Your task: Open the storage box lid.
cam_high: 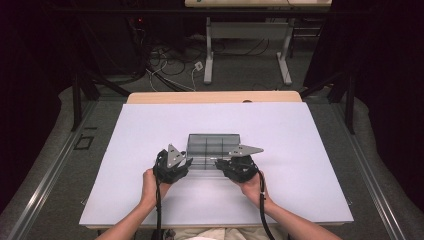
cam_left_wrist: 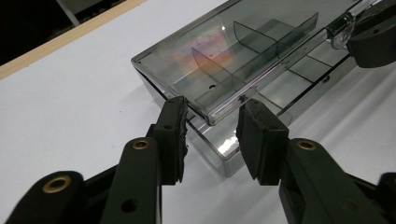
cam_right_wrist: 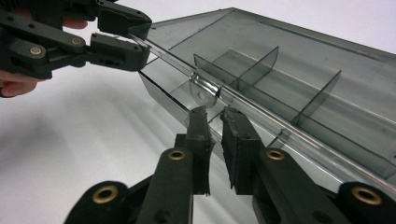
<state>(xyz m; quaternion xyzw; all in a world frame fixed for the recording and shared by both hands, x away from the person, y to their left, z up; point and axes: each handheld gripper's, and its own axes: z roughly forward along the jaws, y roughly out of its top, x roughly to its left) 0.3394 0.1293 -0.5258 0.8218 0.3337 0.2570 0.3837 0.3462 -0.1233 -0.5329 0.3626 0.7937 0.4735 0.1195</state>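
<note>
A smoky clear plastic compartment box [cam_high: 213,142] lies at the middle of the white table [cam_high: 150,130]. Its lid [cam_left_wrist: 201,60] is lifted a little off the base along the near side. My left gripper [cam_left_wrist: 212,109] has its pads against the lid's near left corner; in the right gripper view the left gripper [cam_right_wrist: 140,35] pinches that corner from above and below. My right gripper [cam_right_wrist: 212,116] is shut on the box's near front wall, just below the clear latch tab [cam_right_wrist: 203,91]. In the high view the left gripper [cam_high: 189,162] and the right gripper [cam_high: 220,164] sit at the box's near edge.
Thin dividers [cam_right_wrist: 261,65] split the box into compartments with nothing in them that I can see. The table's wooden far edge [cam_high: 215,97] shows beyond the white sheet. Past it are another table's legs [cam_high: 208,55] and cables on the floor [cam_high: 165,62].
</note>
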